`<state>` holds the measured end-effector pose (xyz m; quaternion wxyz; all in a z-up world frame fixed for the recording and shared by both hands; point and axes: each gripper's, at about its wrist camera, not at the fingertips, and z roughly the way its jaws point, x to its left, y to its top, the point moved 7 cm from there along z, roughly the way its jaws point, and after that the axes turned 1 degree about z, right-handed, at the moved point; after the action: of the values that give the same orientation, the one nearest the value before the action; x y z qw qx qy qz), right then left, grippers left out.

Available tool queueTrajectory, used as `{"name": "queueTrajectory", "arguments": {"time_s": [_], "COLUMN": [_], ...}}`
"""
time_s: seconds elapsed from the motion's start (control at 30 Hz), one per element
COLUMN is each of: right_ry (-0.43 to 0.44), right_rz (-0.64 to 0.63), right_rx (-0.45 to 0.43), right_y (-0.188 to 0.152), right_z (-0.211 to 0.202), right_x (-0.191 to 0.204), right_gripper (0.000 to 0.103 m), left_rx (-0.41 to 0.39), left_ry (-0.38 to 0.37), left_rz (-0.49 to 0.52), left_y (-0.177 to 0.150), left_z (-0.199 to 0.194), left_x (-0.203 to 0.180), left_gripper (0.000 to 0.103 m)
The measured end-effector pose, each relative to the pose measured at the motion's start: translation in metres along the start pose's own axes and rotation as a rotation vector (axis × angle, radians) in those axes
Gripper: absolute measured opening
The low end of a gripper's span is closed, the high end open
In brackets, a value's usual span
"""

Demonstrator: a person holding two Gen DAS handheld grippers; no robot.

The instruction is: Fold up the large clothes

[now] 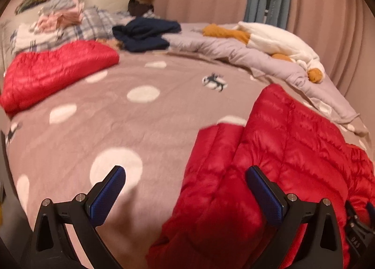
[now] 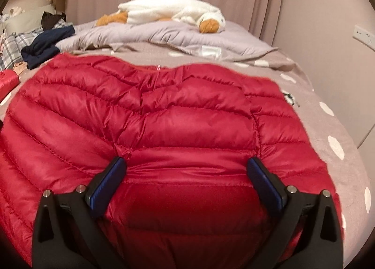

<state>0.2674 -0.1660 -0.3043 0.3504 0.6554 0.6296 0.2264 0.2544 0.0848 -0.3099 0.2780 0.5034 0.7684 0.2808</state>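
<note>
A red quilted down jacket (image 2: 164,123) lies spread on the bed, zipper side up, filling most of the right wrist view. My right gripper (image 2: 187,170) is open, its jaws wide apart over the jacket's near edge, holding nothing. In the left wrist view the same jacket (image 1: 281,152) lies at the right with a sleeve folded toward me. My left gripper (image 1: 185,182) is open and empty; its right finger (image 1: 264,196) is over the sleeve, its left finger (image 1: 107,196) over the bedsheet.
The bed has a mauve sheet with white dots (image 1: 117,116). A second red down garment (image 1: 54,72) lies at the far left. A navy garment (image 1: 145,32), plaid pillows with piled clothes (image 1: 65,20), a rumpled lilac duvet (image 2: 152,35) and a white goose plush (image 2: 173,11) lie along the far side.
</note>
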Motion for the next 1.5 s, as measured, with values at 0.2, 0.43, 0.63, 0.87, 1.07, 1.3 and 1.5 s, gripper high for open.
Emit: {"name": "queueTrajectory", "arguments": {"time_s": [0.2,0.43,0.63,0.87,1.07,1.3,1.5], "right_ry": [0.029,-0.037,0.039,0.141,0.417,0.598,0.571], "right_rz": [0.078,0.177,0.522,0.785,1.048,1.111,1.150], "right_rx": [-0.072,-0.110,-0.013,0.065,0.025,0.019,0.045], "right_y": [0.001,0.002,-0.035,-0.081,-0.093,-0.072,-0.068], "right_z": [-0.026,-0.048,-0.045,-0.045,-0.047,-0.035,-0.008], "right_x": [-0.018,-0.060,-0.111,-0.130,-0.118,-0.075,-0.052], "right_gripper": [0.103,0.103,0.103,0.103,0.103,0.091,0.035], "left_rx": [0.149,0.280,0.304,0.343,0.303,0.290,0.212], "left_ry": [-0.163,-0.333,-0.489,-0.704,-0.675,-0.647,-0.572], "left_rz": [-0.161,-0.228,-0.186,-0.298,-0.295,-0.416,-0.370], "left_y": [-0.020,-0.042,-0.048,-0.045,-0.043,-0.041,-0.024], "left_z": [0.002,-0.002,-0.003,0.006,0.010,0.014,0.005], "left_x": [0.012,0.003,-0.029,-0.054,-0.067,-0.050,-0.043], "left_gripper": [0.102,0.102,0.102,0.102,0.102,0.068,0.037]}}
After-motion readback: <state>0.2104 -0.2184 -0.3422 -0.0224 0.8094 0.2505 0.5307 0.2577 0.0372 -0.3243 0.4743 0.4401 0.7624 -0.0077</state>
